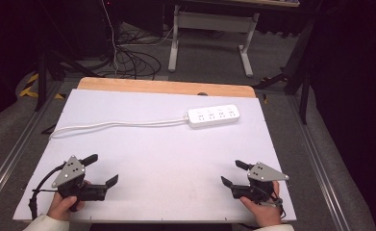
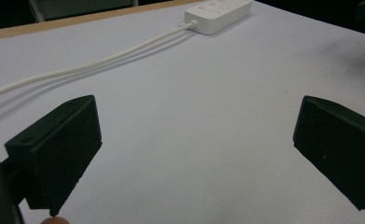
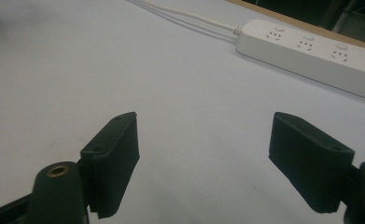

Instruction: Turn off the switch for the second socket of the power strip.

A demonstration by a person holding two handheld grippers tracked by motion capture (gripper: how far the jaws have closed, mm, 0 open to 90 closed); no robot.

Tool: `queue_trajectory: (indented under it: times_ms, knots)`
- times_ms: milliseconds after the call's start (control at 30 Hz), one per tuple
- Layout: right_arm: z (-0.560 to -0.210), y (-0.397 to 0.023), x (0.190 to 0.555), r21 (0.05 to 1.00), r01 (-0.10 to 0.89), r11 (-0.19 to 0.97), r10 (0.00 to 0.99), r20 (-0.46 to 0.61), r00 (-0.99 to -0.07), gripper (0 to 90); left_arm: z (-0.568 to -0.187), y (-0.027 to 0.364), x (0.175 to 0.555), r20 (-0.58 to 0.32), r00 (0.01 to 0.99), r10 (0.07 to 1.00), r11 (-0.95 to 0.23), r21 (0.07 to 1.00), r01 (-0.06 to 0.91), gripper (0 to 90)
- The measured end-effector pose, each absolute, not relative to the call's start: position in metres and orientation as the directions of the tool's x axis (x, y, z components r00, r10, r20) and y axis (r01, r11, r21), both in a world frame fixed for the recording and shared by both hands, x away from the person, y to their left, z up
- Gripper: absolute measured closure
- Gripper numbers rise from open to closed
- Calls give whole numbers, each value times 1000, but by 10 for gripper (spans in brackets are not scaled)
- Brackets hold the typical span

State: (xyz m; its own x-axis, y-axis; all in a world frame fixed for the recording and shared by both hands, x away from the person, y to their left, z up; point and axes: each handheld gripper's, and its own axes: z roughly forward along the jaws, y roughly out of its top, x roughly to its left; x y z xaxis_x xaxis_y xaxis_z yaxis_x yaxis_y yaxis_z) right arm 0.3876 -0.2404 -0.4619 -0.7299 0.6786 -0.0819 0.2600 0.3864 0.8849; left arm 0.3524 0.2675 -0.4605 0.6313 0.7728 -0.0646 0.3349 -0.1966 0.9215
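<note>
One white power strip [image 1: 213, 116] is lying near the far edge of the counter [image 1: 166, 159], a bit to the right. Its long side is running left to right, and its one white cord [image 1: 113, 124] is trailing off to the left. It is showing four sets of plug holes. Two grippers are sitting near the front, well apart from it. The left gripper [image 1: 103, 169] and the right gripper [image 1: 233, 173] are both holding their fingers wide apart, with nothing between them.

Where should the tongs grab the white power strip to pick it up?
Probably across the narrow width of the power strip, coming from above near its middle. It lies flat and long, and its cable leaves the left end. The open right tongs are nearer.
</note>
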Motion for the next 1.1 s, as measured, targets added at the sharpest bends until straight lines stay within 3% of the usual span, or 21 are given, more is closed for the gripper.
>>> queue_trajectory:
  times_ms: [833,900,1100]
  knots:
    - [-458,-235,387,878,252,408,673,-103,-733,242,-457,271,350,-56,622,781,-186,930,317,15]
    - [-453,-230,388,867,273,416,689,-104,-718,299,-456,271,350,-44,616,786,-196,928,317,16]
    - [-441,-218,393,838,304,452,692,-115,-712,329,-456,271,349,-15,614,789,-221,926,307,16]
